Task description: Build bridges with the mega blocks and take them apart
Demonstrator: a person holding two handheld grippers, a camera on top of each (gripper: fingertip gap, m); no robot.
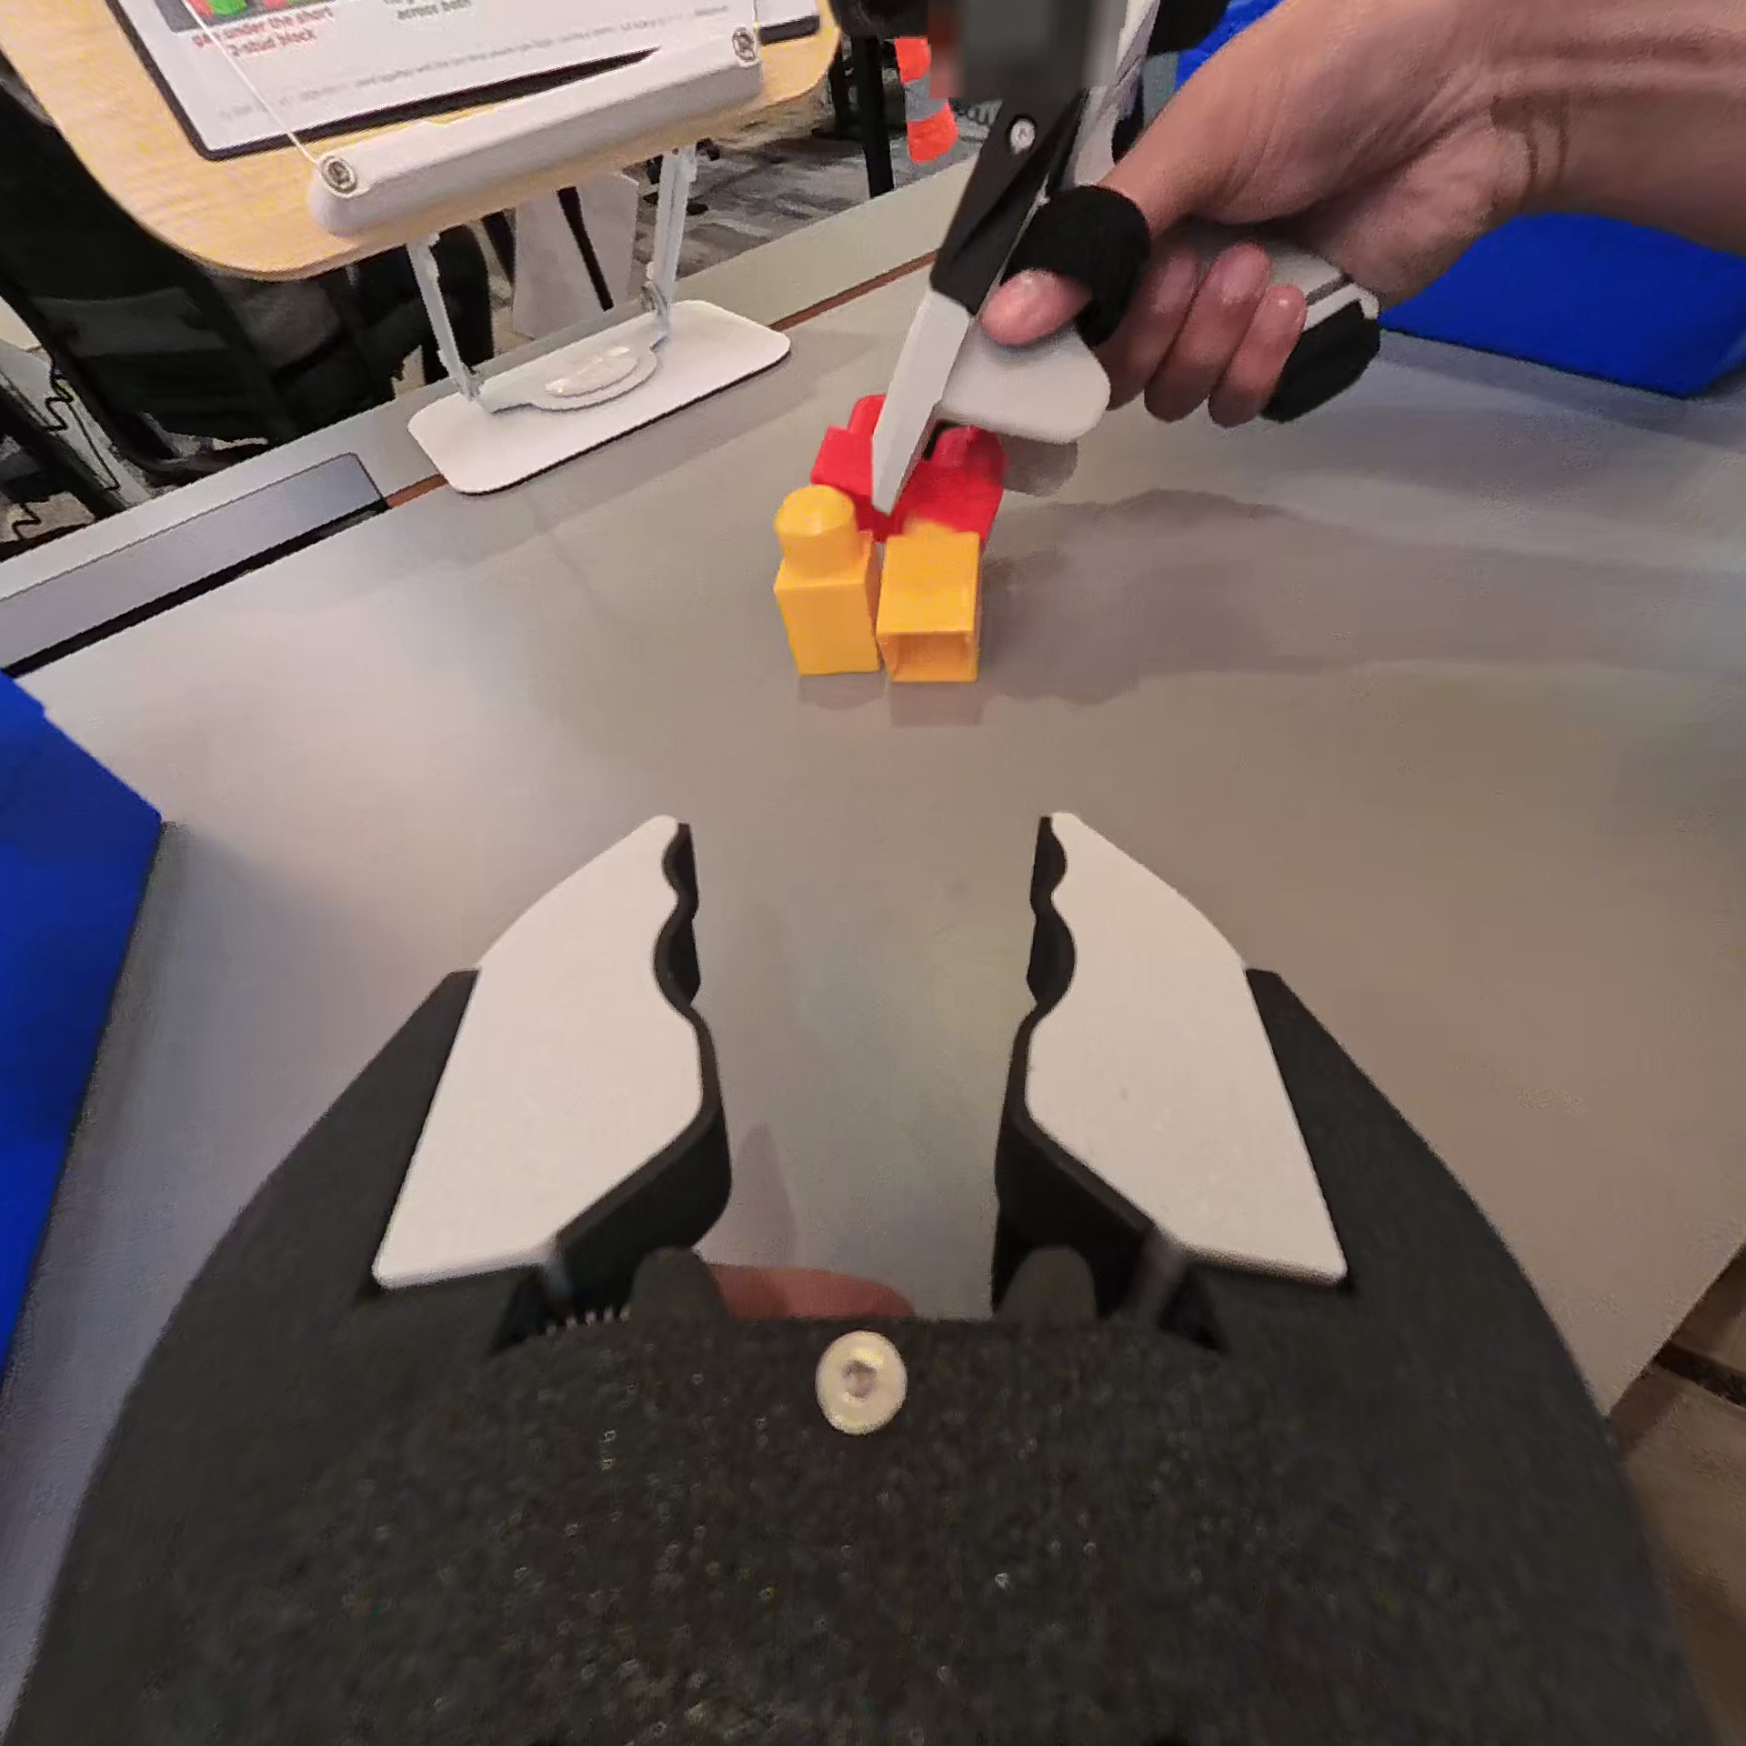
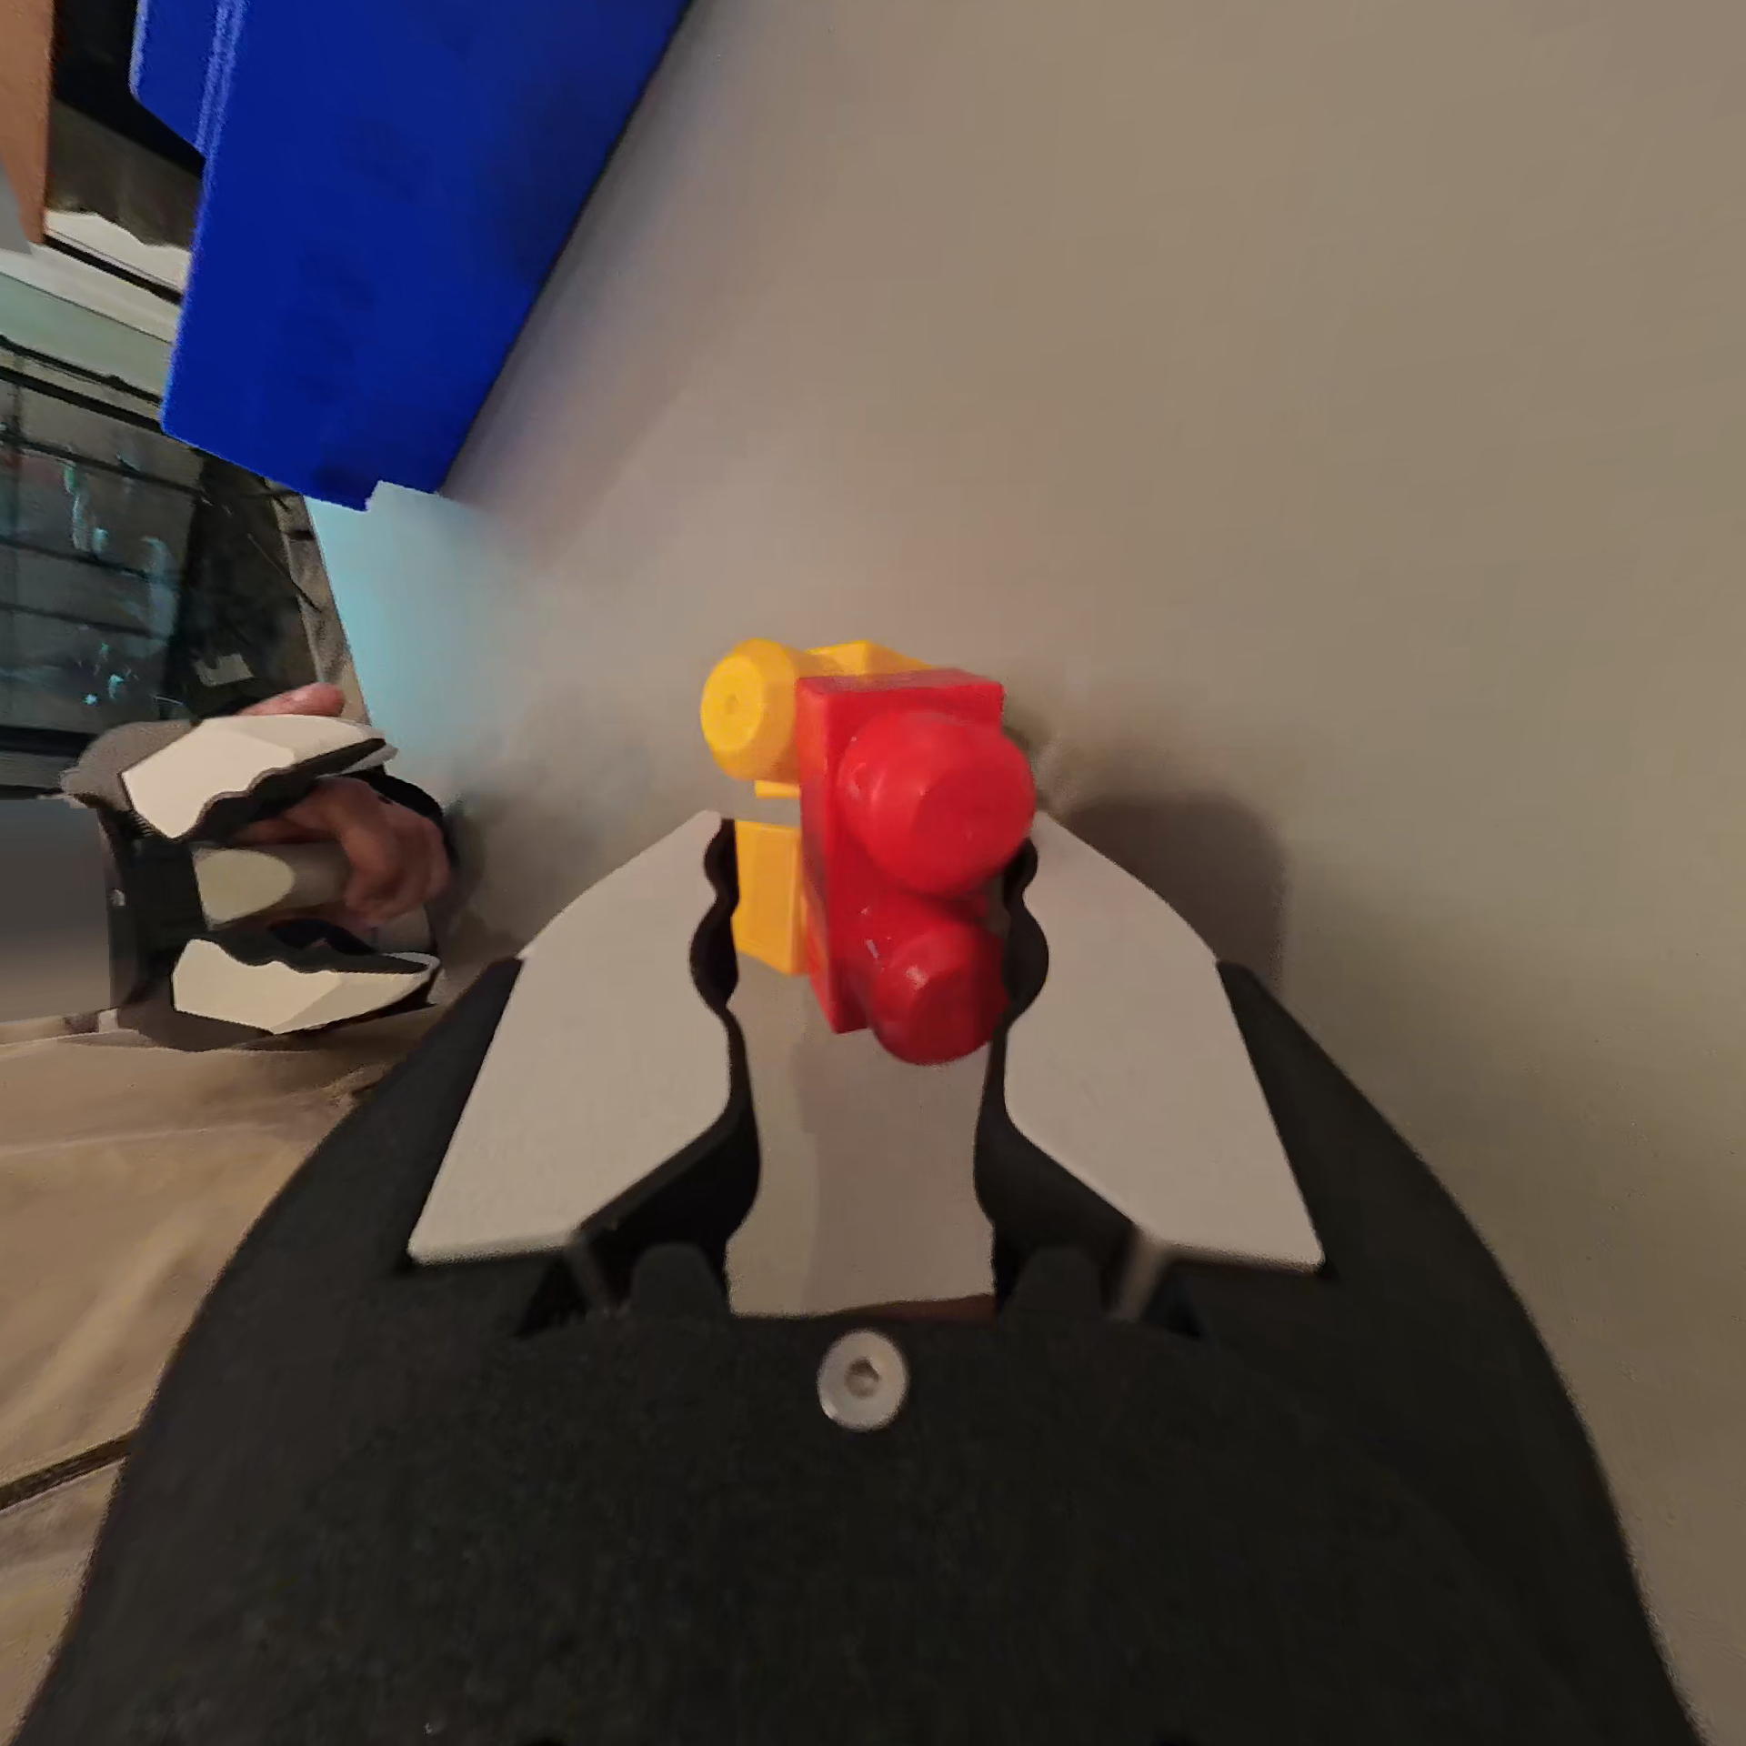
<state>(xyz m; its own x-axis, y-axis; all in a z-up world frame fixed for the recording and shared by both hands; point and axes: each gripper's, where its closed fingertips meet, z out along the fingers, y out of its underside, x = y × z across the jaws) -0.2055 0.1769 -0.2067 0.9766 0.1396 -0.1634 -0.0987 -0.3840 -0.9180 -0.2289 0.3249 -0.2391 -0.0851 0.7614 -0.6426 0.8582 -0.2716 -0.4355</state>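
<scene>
We hold our right gripper (image 2: 869,921) spread around the red block (image 2: 898,850), light, rigid, slick plastic best pinched on its flat sides; left gripper (image 1: 864,850) open, empty.

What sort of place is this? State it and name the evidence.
Probably an office or lab workbench for recording demonstrations: a grey table, an instruction sheet on a tilted stand, blue bins at the sides.

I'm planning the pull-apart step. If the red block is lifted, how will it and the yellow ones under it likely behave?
The red block looks like rigid moulded plastic, so it should not flex. It sits on only one yellow block; that one would probably lift along. The other yellow block stands free, tall and narrow, so a nudge could tip it.
</scene>
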